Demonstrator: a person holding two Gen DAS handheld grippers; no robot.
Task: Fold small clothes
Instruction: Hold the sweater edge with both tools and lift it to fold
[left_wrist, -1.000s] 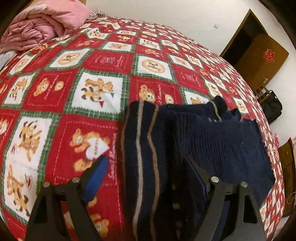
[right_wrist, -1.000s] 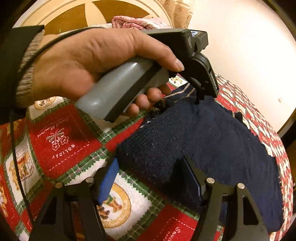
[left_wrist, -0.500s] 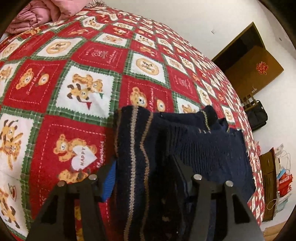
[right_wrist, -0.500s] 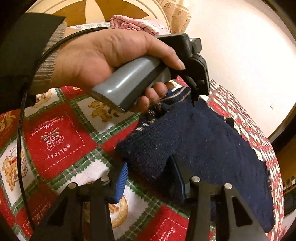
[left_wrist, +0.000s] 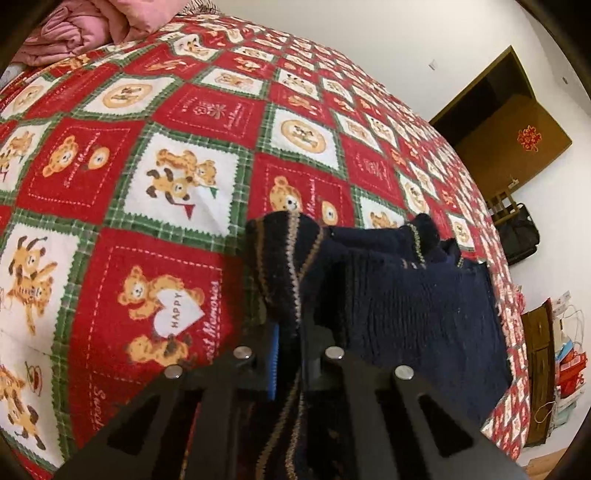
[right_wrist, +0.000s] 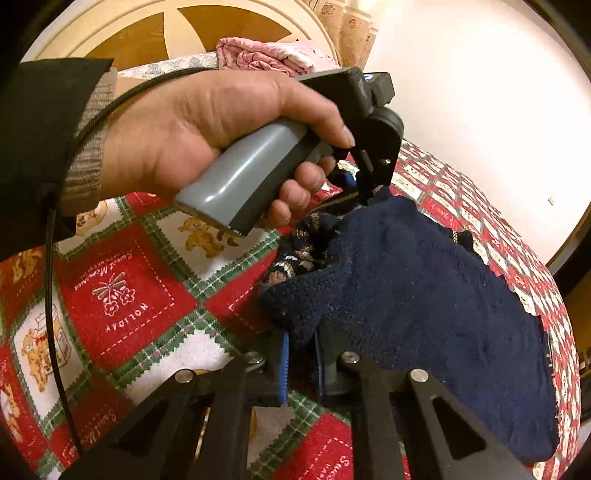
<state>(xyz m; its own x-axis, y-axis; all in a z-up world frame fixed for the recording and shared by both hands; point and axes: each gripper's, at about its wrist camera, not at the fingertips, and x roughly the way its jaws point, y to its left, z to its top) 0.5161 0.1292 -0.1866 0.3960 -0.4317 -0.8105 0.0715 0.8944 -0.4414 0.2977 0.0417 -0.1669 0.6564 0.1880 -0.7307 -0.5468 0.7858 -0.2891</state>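
A dark navy knitted sweater (left_wrist: 406, 302) lies on the red teddy-bear bedspread (left_wrist: 166, 184). My left gripper (left_wrist: 290, 354) has its jaws closing tight on the brown-striped hem (left_wrist: 284, 258), which bunches up between the pads. In the right wrist view my right gripper (right_wrist: 301, 350) is likewise closing on the near plain edge of the sweater (right_wrist: 424, 295), with cloth pinched between its blue pads. A person's hand (right_wrist: 221, 122) holds the left gripper (right_wrist: 365, 184) at the sweater's far corner.
A pink blanket (left_wrist: 74, 29) is heaped at the head of the bed, in front of a wooden headboard (right_wrist: 147, 33). Beyond the bed's far edge are a brown door (left_wrist: 517, 129), a black bag (left_wrist: 517, 236) and several shopping bags (left_wrist: 565, 350).
Both grippers went from wide open to closed on the sweater's edge. The cloth between each pair of pads has puckered upward. Neither hand shifted much.
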